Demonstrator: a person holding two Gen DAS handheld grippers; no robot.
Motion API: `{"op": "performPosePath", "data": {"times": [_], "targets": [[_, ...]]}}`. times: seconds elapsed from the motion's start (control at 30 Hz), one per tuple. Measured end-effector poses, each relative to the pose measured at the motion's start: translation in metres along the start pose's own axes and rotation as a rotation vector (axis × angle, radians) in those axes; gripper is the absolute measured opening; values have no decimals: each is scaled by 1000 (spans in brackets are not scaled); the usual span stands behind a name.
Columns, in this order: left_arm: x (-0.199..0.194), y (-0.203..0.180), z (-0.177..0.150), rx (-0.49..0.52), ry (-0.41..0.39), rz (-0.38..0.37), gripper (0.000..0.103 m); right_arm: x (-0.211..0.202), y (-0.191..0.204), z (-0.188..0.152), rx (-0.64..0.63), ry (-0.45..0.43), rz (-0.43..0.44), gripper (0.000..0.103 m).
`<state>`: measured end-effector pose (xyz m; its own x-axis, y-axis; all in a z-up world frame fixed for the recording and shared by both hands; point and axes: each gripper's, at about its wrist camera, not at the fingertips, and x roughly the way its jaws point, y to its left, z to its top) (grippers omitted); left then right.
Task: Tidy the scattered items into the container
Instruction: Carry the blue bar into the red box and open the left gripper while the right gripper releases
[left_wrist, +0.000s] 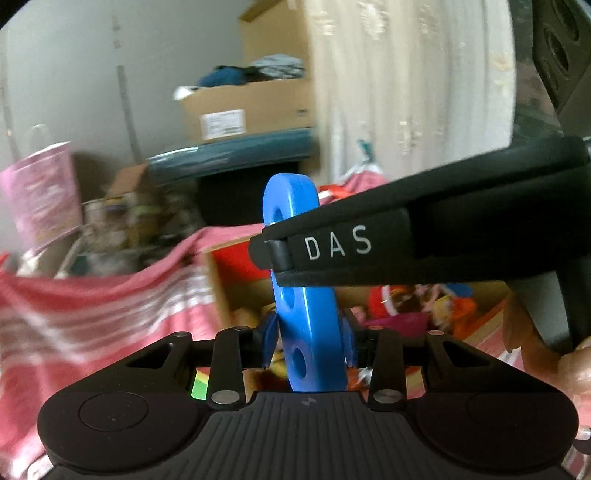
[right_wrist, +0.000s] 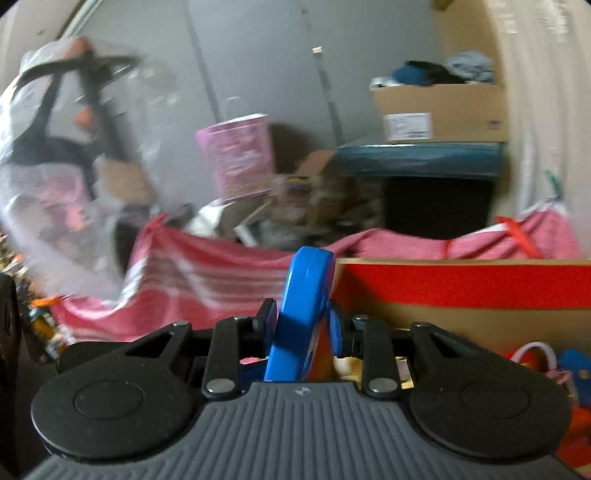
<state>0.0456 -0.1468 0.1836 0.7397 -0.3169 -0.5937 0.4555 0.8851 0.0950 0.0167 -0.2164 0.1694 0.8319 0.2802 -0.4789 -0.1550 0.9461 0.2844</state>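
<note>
- Blue plastic bar with holes (left_wrist: 295, 280): held edge-on between the left gripper (left_wrist: 308, 349) pads, standing up past the fingertips, above the open cardboard box (left_wrist: 221, 291).
- Second blue plastic piece (right_wrist: 304, 295): clamped in the right gripper (right_wrist: 303, 325), rounded end up, just left of the box's red-lined wall (right_wrist: 461, 282). Can't tell whether it is the same kind of part.
- Both tools are clenched on a blue piece, neither released.
- Box already holds mixed toys (left_wrist: 384, 302); it sits on a pink striped cloth (left_wrist: 92, 317).
- The right gripper's black arm marked "DAS" (left_wrist: 424, 236) crosses in front of the left one's bar, very close.
- Risk: the two tools knock together over the box, jarring a piece loose.
- Risk: letting go while a piece is near the box wall, so it lands on the cloth.
- Risk: a narrow edge grip lets the tall bar pivot or slip.
- Frames blurred; box contents hard to name.
</note>
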Motion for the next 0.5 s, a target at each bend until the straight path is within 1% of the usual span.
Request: {"op": "performPosePath", "data": {"times": [0.2,0.3,0.37,0.4,0.43,0.47,0.5], "targets": [[70,-17,10,49,36,-55,36,7,-46,-2,38,18,-81,33],[94,-23,17,51,60,-74,36,13,-64,-2,60,26,-105,33],[106,-24,22,46,65,-72,36,19,-74,-1,82,24,-114,34],[111,-24,26,37,62,-71,50,21,-79,0,95,21,-119,40],[115,-21,29,22,56,-73,64,23,-85,0,109,17,-128,65],[118,-19,31,8,57,-62,76,25,-88,0,120,7,-146,79],[121,-16,32,-4,58,-34,90,26,-90,-1,124,-13,-168,90]]}}
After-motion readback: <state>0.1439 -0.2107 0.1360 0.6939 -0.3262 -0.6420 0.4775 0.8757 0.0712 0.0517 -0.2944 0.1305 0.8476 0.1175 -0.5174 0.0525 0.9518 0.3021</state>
